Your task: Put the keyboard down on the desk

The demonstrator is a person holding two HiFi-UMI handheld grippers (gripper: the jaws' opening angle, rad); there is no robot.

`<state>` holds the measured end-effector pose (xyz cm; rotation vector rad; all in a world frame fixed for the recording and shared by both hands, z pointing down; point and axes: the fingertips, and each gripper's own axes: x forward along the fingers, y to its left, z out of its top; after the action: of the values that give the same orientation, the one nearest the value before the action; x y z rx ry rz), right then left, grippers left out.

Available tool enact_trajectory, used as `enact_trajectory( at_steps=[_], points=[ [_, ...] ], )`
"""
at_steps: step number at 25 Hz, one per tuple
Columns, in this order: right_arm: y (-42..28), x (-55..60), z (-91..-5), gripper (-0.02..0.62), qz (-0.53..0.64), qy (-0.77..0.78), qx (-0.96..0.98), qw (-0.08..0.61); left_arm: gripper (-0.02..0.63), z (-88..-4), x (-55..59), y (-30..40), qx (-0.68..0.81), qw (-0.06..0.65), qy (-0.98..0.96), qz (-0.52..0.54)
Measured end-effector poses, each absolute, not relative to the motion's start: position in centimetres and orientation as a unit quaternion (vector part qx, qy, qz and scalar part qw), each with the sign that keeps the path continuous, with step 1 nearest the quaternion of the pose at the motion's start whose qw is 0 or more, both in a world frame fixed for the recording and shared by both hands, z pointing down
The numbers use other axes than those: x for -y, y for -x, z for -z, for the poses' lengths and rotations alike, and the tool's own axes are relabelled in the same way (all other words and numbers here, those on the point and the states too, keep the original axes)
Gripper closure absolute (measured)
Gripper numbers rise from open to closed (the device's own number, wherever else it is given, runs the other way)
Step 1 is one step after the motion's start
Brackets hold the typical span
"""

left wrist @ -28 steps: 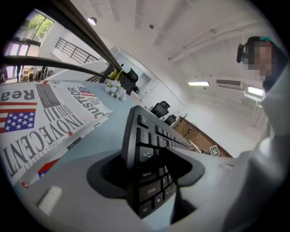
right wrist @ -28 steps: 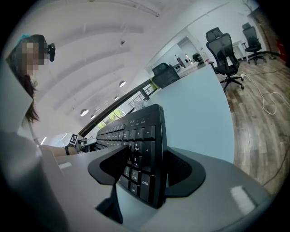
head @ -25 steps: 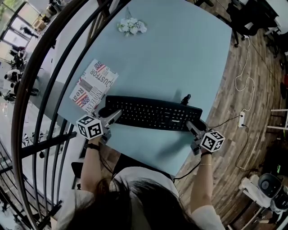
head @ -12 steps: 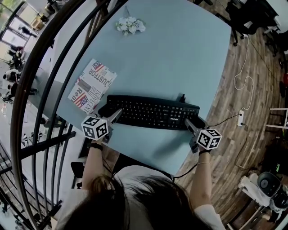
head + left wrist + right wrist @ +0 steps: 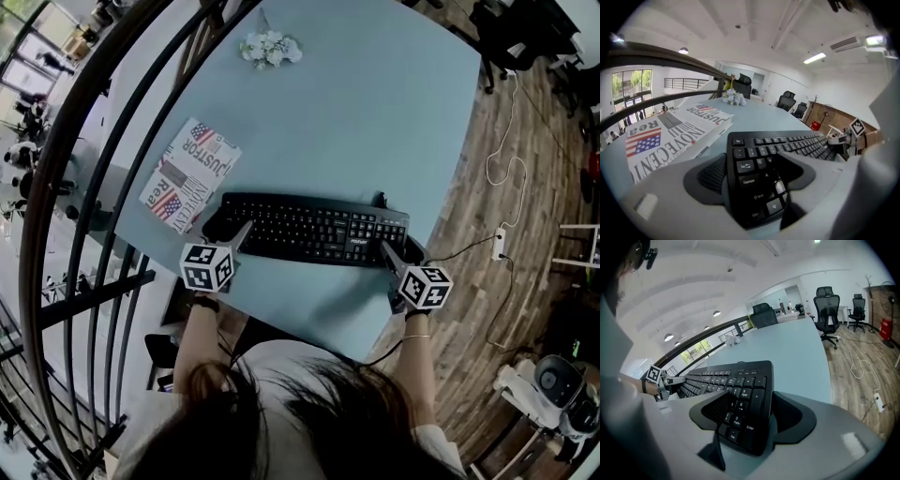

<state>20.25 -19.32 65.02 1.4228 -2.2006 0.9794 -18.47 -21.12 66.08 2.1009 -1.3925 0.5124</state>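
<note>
**Keyboard flat on the bench, both grips letting go**

The black plastic keyboard (image 5: 309, 228) lies flat on the smooth, pale blue bench (image 5: 375, 112), close to its near edge. It is a long, slim rectangle with rows of low, white-lettered keys.

The left gripper (image 5: 236, 236) is at the keyboard's left end. Its fingers (image 5: 712, 176) are opening, with that end of the keyboard between them. The grey finger shells are rounded, and each holds a dark ribbed pad.

The right gripper (image 5: 387, 251) is at the right end. Its fingers are also opening, around the number-pad corner, and a sliver of bench shows beside the keyboard's edge.

Just left of the keyboard lies a flat printed paper (image 5: 190, 174) with bold lettering and flag motifs. A small bunch of white flowers (image 5: 270, 50) sits far back on the bench. To the right, a thin white cable (image 5: 506, 159) trails over the wood-plank floor (image 5: 544, 216).
</note>
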Motion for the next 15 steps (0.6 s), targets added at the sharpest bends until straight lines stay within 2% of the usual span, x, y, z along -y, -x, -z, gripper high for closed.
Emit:
enact_trajectory(
  at_steps=[15],
  points=[
    [-20.13, 19.36, -64.35, 0.319, -0.308, -0.508, 0.785, 0.176, 0.242, -65.54, 21.27, 18.61, 0.536, 0.237, -0.785, -0.2]
  ],
)
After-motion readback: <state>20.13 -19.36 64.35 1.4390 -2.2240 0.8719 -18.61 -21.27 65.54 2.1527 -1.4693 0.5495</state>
